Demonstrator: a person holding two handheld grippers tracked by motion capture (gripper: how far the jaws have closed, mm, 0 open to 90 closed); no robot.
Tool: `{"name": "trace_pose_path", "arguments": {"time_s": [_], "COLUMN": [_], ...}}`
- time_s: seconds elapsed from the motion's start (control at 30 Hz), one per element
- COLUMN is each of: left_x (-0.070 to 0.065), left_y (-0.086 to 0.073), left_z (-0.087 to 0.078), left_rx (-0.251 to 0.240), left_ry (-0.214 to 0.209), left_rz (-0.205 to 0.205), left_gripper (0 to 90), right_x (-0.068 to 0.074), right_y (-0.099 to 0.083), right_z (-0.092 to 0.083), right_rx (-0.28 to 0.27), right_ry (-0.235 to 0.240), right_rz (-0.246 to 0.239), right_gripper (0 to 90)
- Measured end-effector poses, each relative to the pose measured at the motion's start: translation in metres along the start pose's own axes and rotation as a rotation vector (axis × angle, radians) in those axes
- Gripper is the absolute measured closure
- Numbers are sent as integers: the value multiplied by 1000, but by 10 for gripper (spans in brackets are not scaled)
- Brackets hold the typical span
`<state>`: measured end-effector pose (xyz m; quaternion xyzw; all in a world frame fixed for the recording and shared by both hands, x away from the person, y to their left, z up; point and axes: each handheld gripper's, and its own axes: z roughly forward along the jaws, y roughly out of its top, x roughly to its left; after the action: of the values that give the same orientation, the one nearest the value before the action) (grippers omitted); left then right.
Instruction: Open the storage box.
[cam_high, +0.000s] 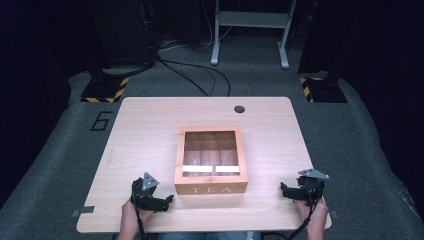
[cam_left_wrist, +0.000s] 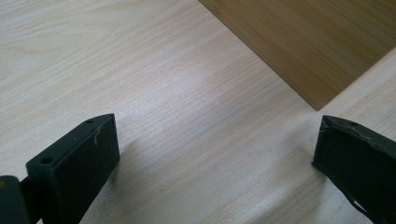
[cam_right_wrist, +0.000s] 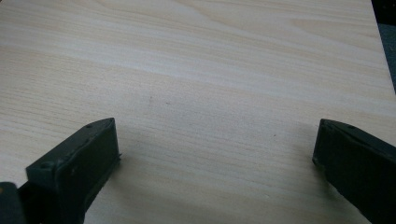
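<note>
A pale wooden table (cam_high: 150, 130) stands on grey carpet in a dark room, with cables and a white metal stand on the floor beyond its far edge. Near the table's middle, toward the person's side, sits a wooden tea box (cam_high: 211, 160) with a glass-paned lid lying flat and shut; the word TEA is lettered on the front wall, which faces the person, so the lid's front lip is likely the edge to lift. Through the pane dividers show, though what the compartments hold is too dim to tell. The left gripper (cam_high: 162, 199) rests low over the table just left of the box's front corner, its jaws spread wide with nothing between them; in the left gripper view a corner of the box's wall (cam_left_wrist: 308, 42) lies ahead and to the right of the jaws, apart from them. The right gripper (cam_high: 285, 189) sits to the right of the box, farther from it, also spread wide and empty, over bare tabletop (cam_right_wrist: 196, 70). Both hands flank the box evenly, which looks like a ready stance before reaching in for the lid.
</note>
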<state>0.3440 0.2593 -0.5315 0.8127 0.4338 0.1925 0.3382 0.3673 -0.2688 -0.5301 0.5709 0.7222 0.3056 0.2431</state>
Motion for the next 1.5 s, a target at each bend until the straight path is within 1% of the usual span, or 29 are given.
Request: {"name": "trace_pose_path", "arguments": {"time_s": [0.23, 0.33, 0.53, 0.57, 0.6, 0.67, 0.7, 0.87, 0.9, 0.93, 1.0, 1.03, 1.07, 1.1, 1.13, 1.2, 1.23, 1.3, 1.37, 1.43, 1.5], "left_x": [0, 0, -1, 0, -1, 0, -1, 0, -1, -1, -3, -3, -6, -8, -10, -11, -13, -15, -16, -19, -21], "left_y": [0, 0, 0, 1, 0, 0, 0, 1, 2, 3, 8, 8, 13, 18, 22, 26, 28, 32, 34, 38, 39], "left_z": [0, 0, 0, -1, -1, -3, -3, -5, -6, -8, -10, -10, -11, -13, -13, -13, -13, -13, -12, -11, -10], "left_rx": [-2, 6, -2, 5, -16, -38, -47, -92, -103, -108, -137, -137, -167, -178, -193, -191, -196, -198, -203, -210, -216], "left_ry": [0, -5, 1, -6, 5, -16, -16, -54, -59, -72, -87, -87, -93, -104, -105, -113, -119, -130, -132, -139, -149], "left_rz": [-4, 0, -13, 0, -7, -20, -28, -65, -68, -70, -69, -69, -73, -57, -55, -39, -38, -18, -17, 4, 1], "left_gripper": [1, 2, 0, 1, 1, 2, 1, 0, 0, 0, 0, 0, 0, 0, 0, 0, 0, 0, 0, 0, 1], "right_x": [0, 0, 0, 0, 0, 0, 0, 0, 0, 0, 0, 0, 0, 0, 0, 0, 0, 0, 0, 0, 0], "right_y": [0, 0, 0, 0, 0, 0, 0, 0, 0, 0, 0, 0, 0, 0, 0, 0, 0, 0, 0, 0, 0], "right_z": [0, 0, 0, 0, 0, 0, 0, 0, 0, 0, 0, 0, 0, 0, 0, 0, 0, 0, 0, 0, 0], "right_rx": [0, 0, 0, -1, 0, -1, 0, 0, -1, -1, -1, -1, -1, -1, -1, -1, -1, -1, -1, -1, -1], "right_ry": [0, 0, 0, 0, 0, 0, 0, 0, 0, -1, -1, 0, 0, -1, -1, 0, 0, -1, -1, -1, -1], "right_rz": [0, -1, 0, 0, -2, 0, -2, -3, -2, -2, -1, -2, -2, -1, -1, -3, -2, -2, -2, -2, -2], "right_gripper": [0, 0, 0, 0, 0, 0, 0, 0, 0, 0, 0, 0, 0, 0, 0, 0, 0, 0, 0, 0, 0]}}
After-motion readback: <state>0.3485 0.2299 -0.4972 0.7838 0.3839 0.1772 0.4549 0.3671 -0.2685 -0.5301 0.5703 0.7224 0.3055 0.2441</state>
